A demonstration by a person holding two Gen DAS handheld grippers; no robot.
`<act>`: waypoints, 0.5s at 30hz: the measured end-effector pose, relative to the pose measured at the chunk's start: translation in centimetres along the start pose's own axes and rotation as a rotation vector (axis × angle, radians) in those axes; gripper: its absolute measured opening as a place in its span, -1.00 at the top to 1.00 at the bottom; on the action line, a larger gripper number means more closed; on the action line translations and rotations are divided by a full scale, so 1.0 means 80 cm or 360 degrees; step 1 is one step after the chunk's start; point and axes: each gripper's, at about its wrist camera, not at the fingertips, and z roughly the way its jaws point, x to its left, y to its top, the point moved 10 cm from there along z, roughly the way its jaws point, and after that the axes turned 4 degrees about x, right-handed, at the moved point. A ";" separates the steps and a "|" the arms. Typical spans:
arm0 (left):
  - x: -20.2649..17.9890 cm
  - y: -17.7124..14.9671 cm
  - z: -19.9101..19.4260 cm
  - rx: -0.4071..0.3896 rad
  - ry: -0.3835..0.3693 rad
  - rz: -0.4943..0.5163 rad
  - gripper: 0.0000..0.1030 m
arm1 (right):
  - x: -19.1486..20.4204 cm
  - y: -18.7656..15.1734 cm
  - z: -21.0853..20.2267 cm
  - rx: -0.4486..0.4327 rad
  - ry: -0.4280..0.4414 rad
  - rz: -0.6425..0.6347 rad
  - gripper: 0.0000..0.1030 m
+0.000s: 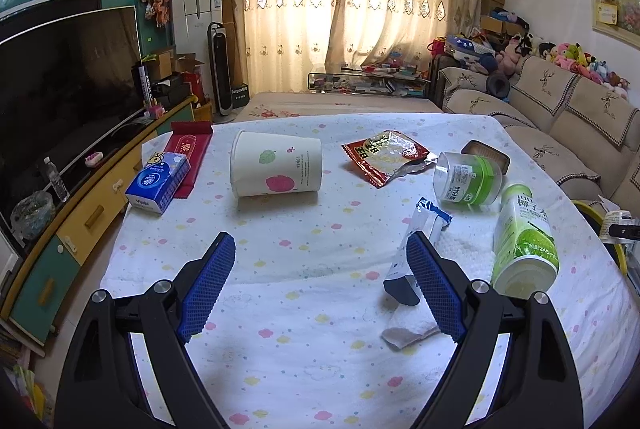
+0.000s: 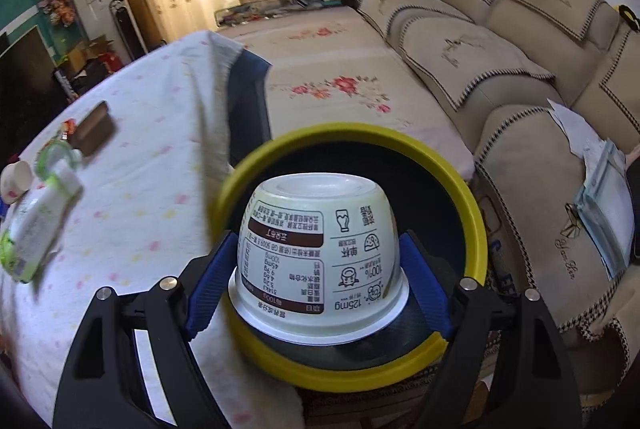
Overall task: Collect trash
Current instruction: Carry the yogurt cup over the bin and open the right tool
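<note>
Our right gripper [image 2: 318, 281] clamps an upturned yogurt cup [image 2: 320, 261] above the yellow-rimmed bin [image 2: 476, 229]; our left gripper [image 1: 322, 285] gapes empty over the counter [image 1: 300, 349].

A lived-in home living room. A beige sofa [image 1: 560, 117] with embroidered covers runs along one wall, soft toys [image 1: 568, 55] heaped along its back. Opposite, a large television [image 1: 60, 77] stands on a yellow and teal cabinet [image 1: 92, 205]. Cream embroidered curtains [image 1: 340, 1] cover the window, beside a standing air conditioner [image 1: 196, 1] and stacked cardboard boxes [image 1: 493, 1].
</note>
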 end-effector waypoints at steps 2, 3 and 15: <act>0.000 -0.001 0.003 0.0010 0.0001 0.0004 -0.68 | -0.005 -0.001 0.008 0.0018 -0.0008 0.0008 -0.50; 0.000 -0.002 0.004 0.0014 0.0001 0.0005 -0.68 | -0.007 -0.001 0.012 0.0025 -0.0012 0.0016 -0.50; -0.003 -0.003 0.006 0.0026 -0.0030 0.0003 -0.68 | -0.009 0.004 0.023 0.0045 0.0007 0.0052 -0.51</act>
